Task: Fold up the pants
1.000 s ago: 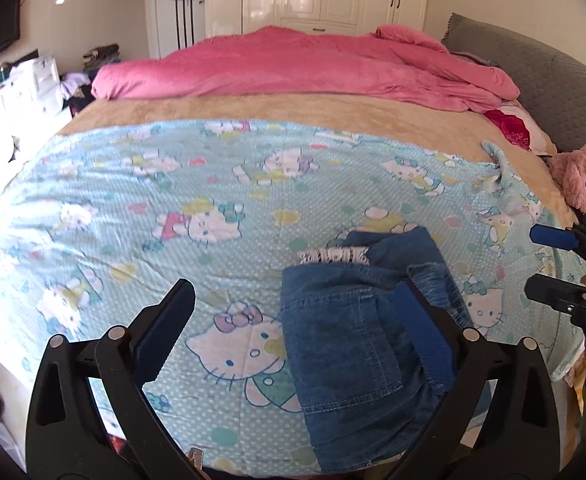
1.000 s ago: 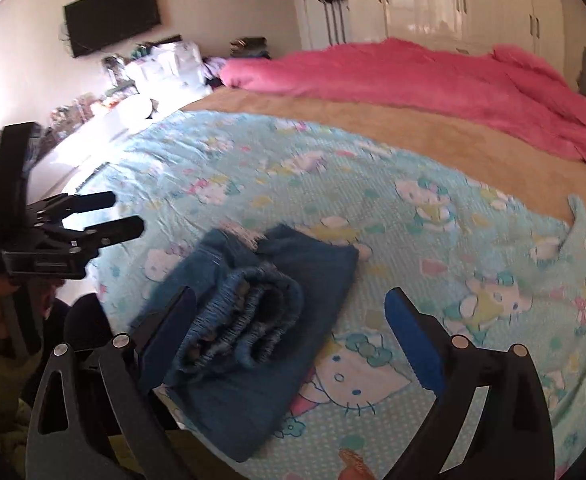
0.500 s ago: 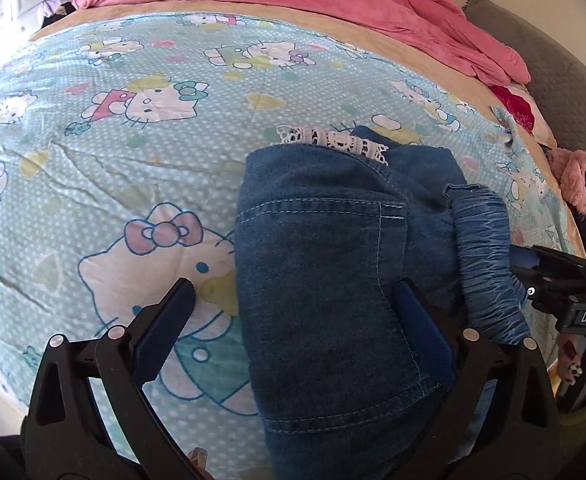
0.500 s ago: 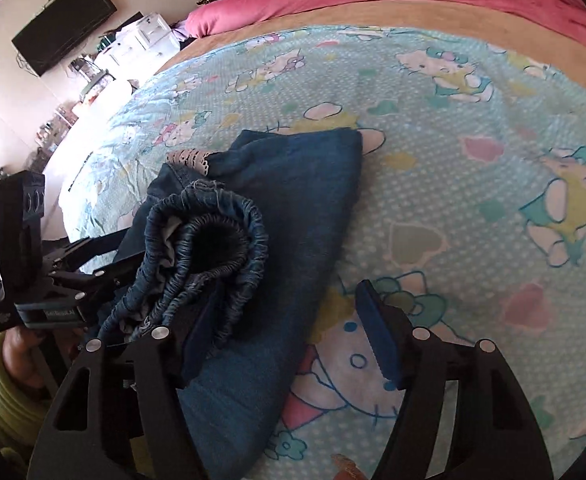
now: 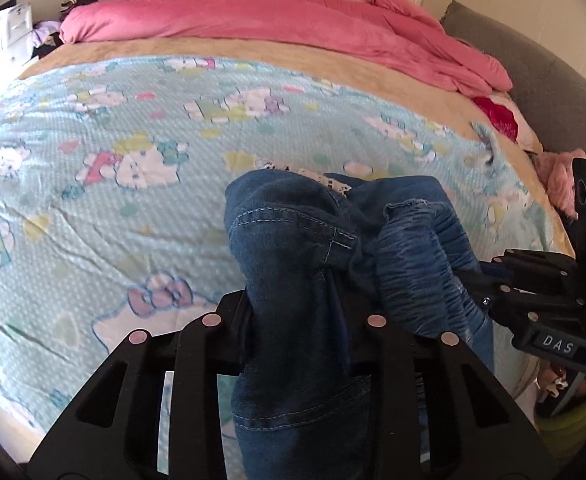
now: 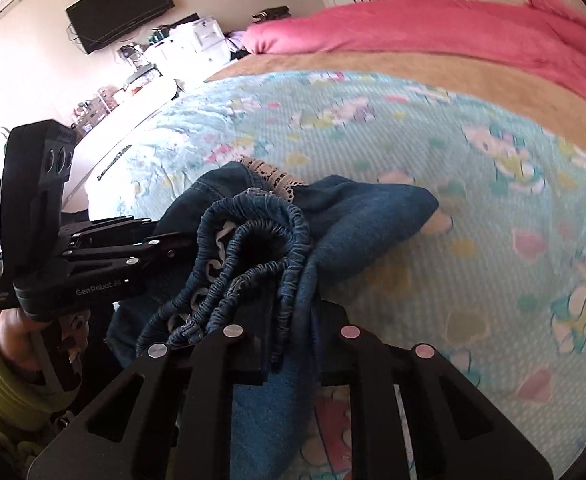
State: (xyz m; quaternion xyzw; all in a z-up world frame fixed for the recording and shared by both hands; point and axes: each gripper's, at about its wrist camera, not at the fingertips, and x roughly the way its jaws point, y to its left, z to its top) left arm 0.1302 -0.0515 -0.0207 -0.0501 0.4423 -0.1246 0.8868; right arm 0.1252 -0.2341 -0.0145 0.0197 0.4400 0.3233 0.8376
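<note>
Denim pants, dark blue with pale stitching, lie bunched in a thick folded bundle near the foot edge of the bed, on a light blue sheet printed with cartoon cats, bows and hearts. Left of the pants the sheet is dotted and lightly creased. Beyond the pants, a tan blanket crosses the bed, and past it a pink quilt lies heaped and soft. A strip of cream lace peeks out at the far edge of the pants. The left claw is clenched on the pocket side of the pants, fabric pinched between its black fingers. To its right, the gathered elastic waistband puckers in ridged loops, and the right claw is clamped on that waistband side of the pants.
</note>
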